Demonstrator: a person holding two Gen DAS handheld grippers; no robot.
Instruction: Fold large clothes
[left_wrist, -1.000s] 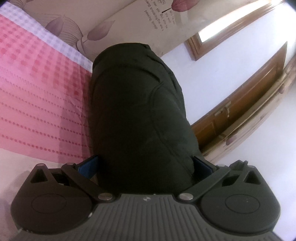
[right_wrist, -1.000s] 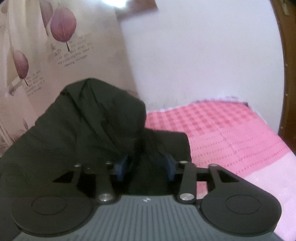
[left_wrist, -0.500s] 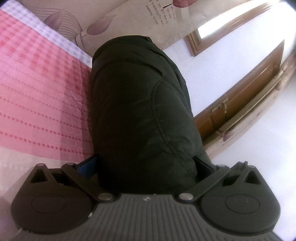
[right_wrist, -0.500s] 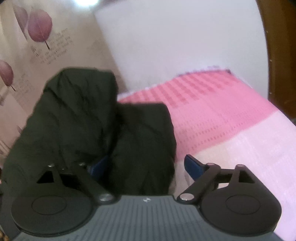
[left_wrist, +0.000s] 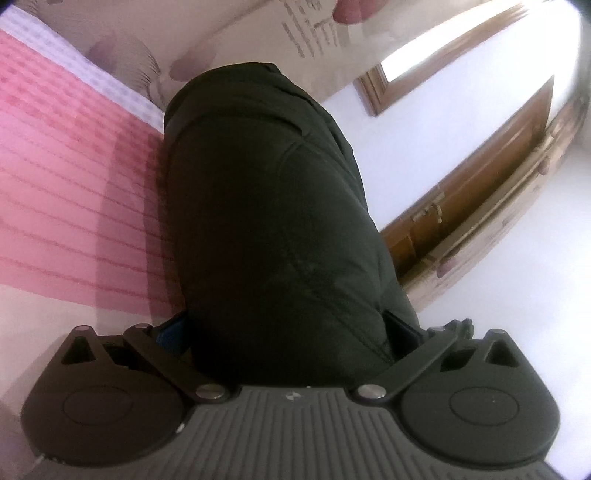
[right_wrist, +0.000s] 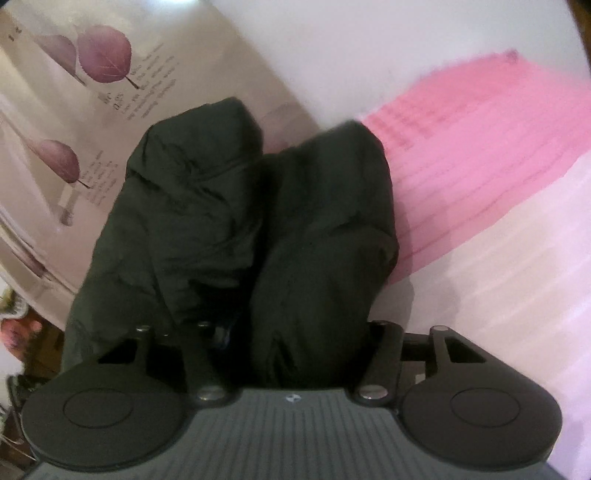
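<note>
Two puffy dark folds of the jacket (right_wrist: 258, 229) bulge, creased.

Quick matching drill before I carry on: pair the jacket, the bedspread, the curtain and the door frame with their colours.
Things:
1. padded jacket
2. bedspread
3. curtain
4. door frame

Colours:
A. brown wood
B. beige with purple leaves and printed text
C. dark, near black
D. pink checks

Pairs: 1-C, 2-D, 3-B, 4-A
</note>
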